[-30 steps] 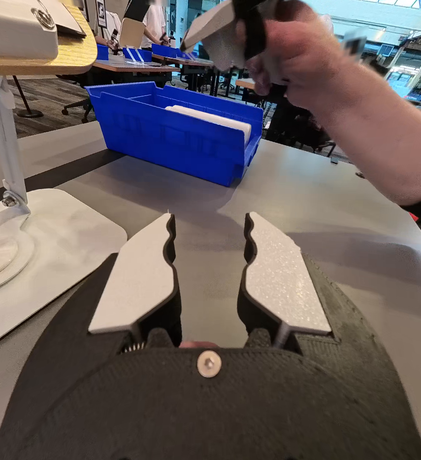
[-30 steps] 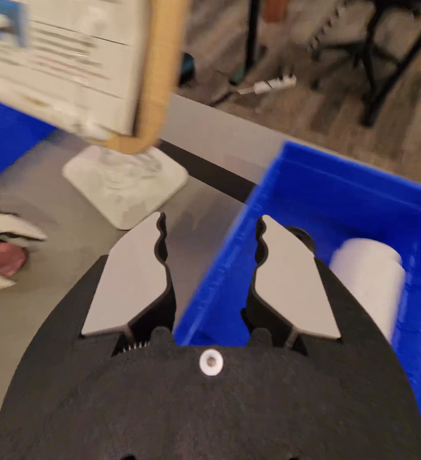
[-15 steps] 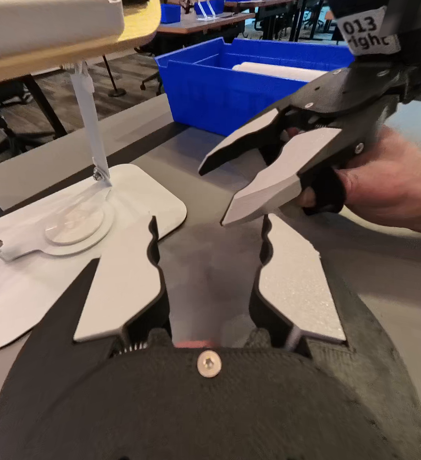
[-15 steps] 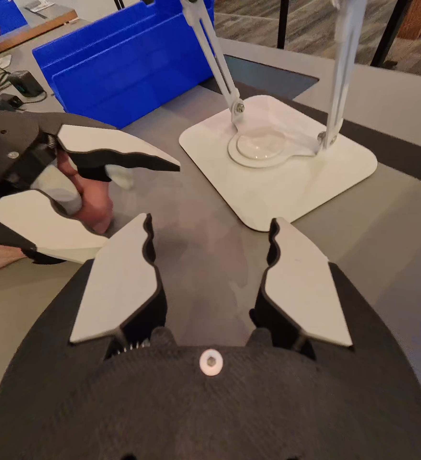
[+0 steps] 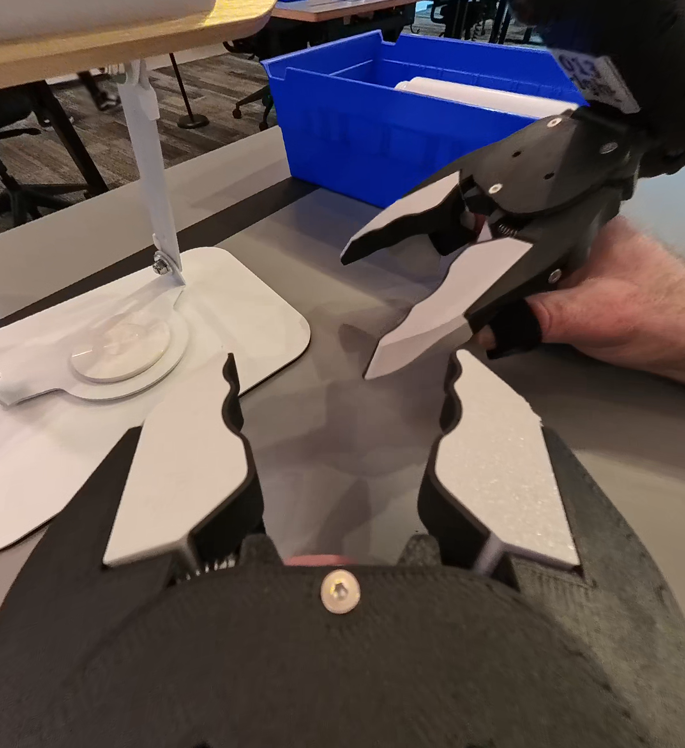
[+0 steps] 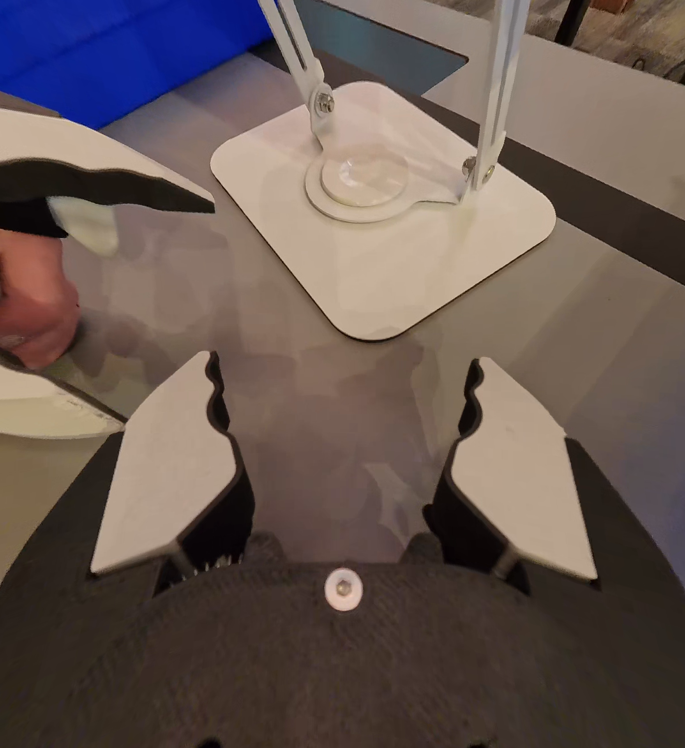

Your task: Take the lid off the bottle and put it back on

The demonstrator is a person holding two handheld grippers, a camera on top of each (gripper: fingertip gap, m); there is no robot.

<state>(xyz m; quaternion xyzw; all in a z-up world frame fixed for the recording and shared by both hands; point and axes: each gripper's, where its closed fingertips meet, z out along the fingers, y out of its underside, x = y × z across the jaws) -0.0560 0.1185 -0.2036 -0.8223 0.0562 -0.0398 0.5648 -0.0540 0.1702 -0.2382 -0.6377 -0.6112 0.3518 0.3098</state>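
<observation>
Each gripper (image 5: 341,360): black textured body, 2 white-faced fingers (image 5: 183,465), silver screw (image 5: 340,591).

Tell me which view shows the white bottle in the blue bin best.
The left wrist view. There the white bottle lies on its side inside the blue bin, its upper side clear above the front wall. The right wrist view shows only a blurred piece of the bin's blue wall at top left, and no bottle.
</observation>
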